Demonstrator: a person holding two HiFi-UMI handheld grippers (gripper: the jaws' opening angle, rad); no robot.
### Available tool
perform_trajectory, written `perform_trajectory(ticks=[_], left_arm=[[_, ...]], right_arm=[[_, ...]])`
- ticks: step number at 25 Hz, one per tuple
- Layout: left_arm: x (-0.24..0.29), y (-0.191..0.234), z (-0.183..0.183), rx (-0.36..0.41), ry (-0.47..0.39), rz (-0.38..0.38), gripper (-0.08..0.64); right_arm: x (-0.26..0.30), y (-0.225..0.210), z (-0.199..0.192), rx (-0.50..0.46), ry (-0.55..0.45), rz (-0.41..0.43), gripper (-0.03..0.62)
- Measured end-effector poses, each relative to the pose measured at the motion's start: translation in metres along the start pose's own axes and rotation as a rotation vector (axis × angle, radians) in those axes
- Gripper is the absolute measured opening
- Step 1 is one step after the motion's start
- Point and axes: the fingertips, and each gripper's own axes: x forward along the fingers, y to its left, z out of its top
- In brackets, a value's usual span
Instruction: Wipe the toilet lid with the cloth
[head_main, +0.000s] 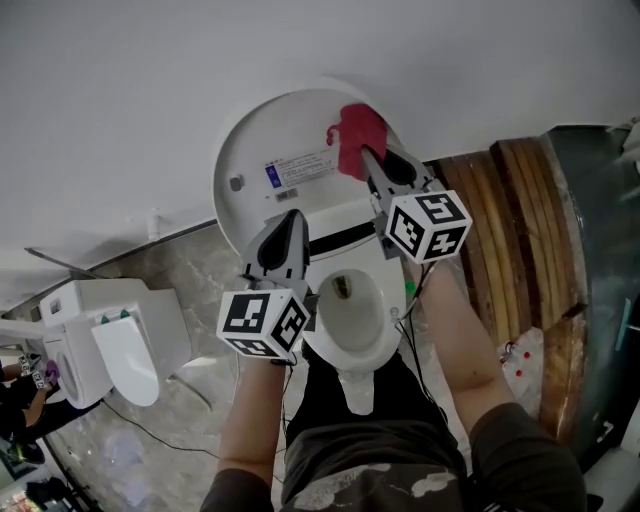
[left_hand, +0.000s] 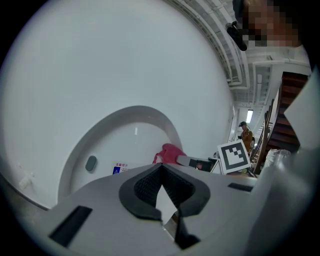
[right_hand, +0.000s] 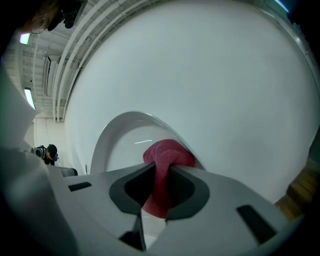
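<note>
So, the wipe step was judged to be in hand. The red cloth (head_main: 358, 135) was seen clamped in the right tongs (head_main: 366, 158), with the jaws closed on a bunched fold and the rest bulging out past the tips. The cloth was laid against the inner face of the raised toilet lid (head_main: 262, 140), at its upper right edge in the head view, just right of the printed label (head_main: 298, 170). The left tongs (head_main: 291, 216) were found fully closed with nothing between the jaws. They were held in front of the lid's bottom edge, above the bowl (head_main: 352, 320); contact with the lid could not be confirmed. How much of the face had been wiped could not be told.

The next move was judged to call for a sweep of the cloth across the face toward the left edge. Pressure to be held on, grip not loosened, label area passed over. Left tongs to be held clear of the path.
</note>
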Motion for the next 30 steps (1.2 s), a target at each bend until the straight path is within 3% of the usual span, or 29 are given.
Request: perform_trajectory(ticks=[5,13,18,24,30], left_arm=[[-0.010,0.012,-0.003,-0.021,-0.010,0.046,0.006],[-0.072,0.097,0.001,-0.032,-0.051,0.159,0.006],[-0.097,0.131,-0.014,-0.032,-0.027,0.164,0.006],[-0.096,0.141,-0.036,-0.049,0.003,0.119,0.006],[-0.072,0.119,-0.051,-0.047,0.024,0.071,0.006]], right_arm=[[-0.002,0.018,-0.011,-0.036,0.033,0.028,0.058],[0.026,0.151,-0.044,-0.114,0.053,0.247,0.058],[0.057,0.206,-0.068,-0.147,0.052,0.300,0.058],[0.075,0.201,-0.086,-0.090,0.033,0.243,0.058],[0.060,0.137,-0.077,-0.023,0.008,0.122,0.058]])
